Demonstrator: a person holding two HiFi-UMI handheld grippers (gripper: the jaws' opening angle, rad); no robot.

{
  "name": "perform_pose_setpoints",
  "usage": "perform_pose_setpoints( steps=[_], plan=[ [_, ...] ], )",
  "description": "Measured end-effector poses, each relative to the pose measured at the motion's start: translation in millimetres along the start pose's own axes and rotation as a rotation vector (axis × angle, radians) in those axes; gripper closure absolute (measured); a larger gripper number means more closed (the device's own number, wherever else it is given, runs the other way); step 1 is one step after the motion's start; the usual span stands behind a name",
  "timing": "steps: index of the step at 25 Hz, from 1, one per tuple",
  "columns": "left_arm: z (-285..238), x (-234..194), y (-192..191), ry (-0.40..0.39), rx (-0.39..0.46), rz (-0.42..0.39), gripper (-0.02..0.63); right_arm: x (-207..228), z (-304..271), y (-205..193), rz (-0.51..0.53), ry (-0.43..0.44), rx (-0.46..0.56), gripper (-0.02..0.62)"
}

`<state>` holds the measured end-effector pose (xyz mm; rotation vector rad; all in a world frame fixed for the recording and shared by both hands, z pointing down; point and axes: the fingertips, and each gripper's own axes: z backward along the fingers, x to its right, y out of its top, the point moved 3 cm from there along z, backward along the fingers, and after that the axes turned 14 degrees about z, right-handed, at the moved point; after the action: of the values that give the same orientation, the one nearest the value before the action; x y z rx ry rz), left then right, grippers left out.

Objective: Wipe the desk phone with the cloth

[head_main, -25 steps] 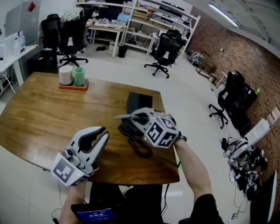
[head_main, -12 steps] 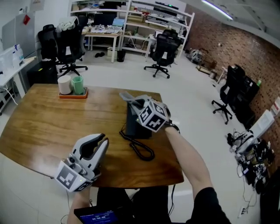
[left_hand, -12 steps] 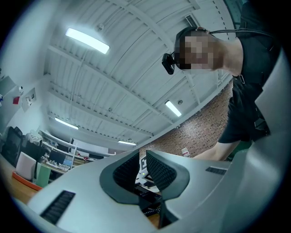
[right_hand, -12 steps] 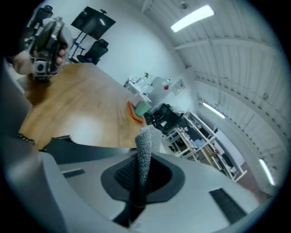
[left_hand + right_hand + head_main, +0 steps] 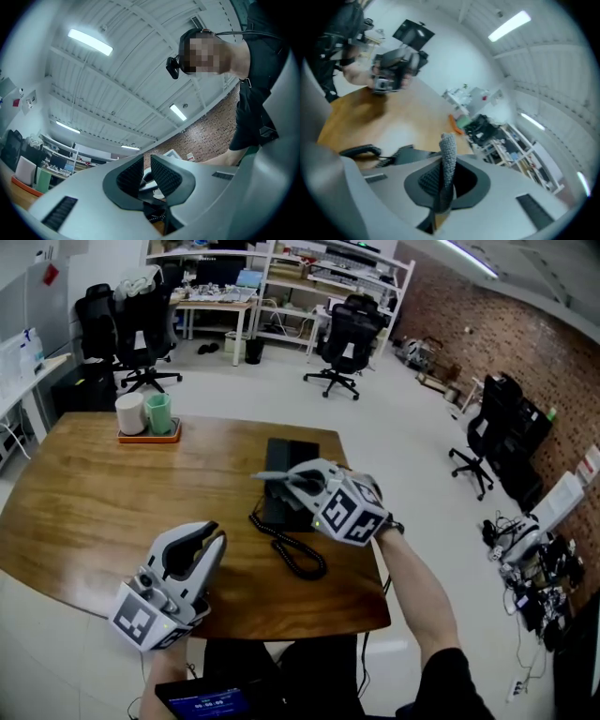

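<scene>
A black desk phone [image 5: 291,454] lies on the wooden table [image 5: 84,493], right of the middle, with its coiled cord [image 5: 298,557] trailing toward the front edge. My right gripper [image 5: 286,482] hovers over the phone's near half, shut on a grey cloth [image 5: 267,475]. In the right gripper view the cloth [image 5: 449,154] sticks up from between the pinching jaws of the right gripper [image 5: 443,180], and the phone [image 5: 361,151] shows low at the left. My left gripper [image 5: 211,532] rests near the front edge, shut and empty. The left gripper [image 5: 146,172] is tilted up toward the ceiling.
An orange tray [image 5: 148,437] with a white cup [image 5: 130,412] and a green cup [image 5: 158,413] stands at the table's far left. Office chairs [image 5: 342,338], desks and shelves [image 5: 328,282] fill the room behind. The table's right edge lies just past the phone.
My right gripper swung out over the far part of the phone with the cloth, then came back over its near part. The left gripper has barely moved.
</scene>
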<state>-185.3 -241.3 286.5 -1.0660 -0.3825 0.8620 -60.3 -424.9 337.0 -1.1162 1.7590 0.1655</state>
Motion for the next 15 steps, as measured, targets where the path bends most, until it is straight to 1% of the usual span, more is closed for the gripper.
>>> perform_pose_setpoints(
  steps=[1,2,3,4,6,8,11,15],
  plan=[
    [0.2,-0.1,-0.6,0.000,0.000,0.003,0.572,31.1,-7.3,-16.0,-0.082,-0.109,-0.035,0.571],
    [0.3,0.0,-1.4,0.001,0.001,0.006,0.572,58.3,-15.8,-31.4,-0.154,-0.199,-0.071,0.571],
    [0.0,0.1,-1.9,0.002,0.001,0.007,0.572,77.5,-24.2,-43.0,-0.201,-0.257,-0.101,0.571],
    [-0.7,0.1,-1.7,0.004,0.003,0.004,0.572,87.4,-32.1,-51.3,-0.220,-0.282,-0.127,0.571],
    [-2.9,-0.3,1.2,0.008,0.015,-0.017,0.572,87.6,-46.3,-61.9,-0.207,-0.265,-0.173,0.571],
    [-4.4,-0.1,3.8,0.011,0.019,-0.030,0.572,78.7,-50.0,-59.4,-0.155,-0.230,-0.188,0.571],
    [-5.4,0.3,6.0,0.011,0.013,-0.032,0.572,53.5,-38.7,-42.3,-0.076,-0.151,-0.160,0.571],
    [-3.9,-0.1,5.0,0.007,0.011,-0.022,0.572,-6.1,-16.2,-19.8,0.031,-0.003,-0.103,0.571]
  ],
)
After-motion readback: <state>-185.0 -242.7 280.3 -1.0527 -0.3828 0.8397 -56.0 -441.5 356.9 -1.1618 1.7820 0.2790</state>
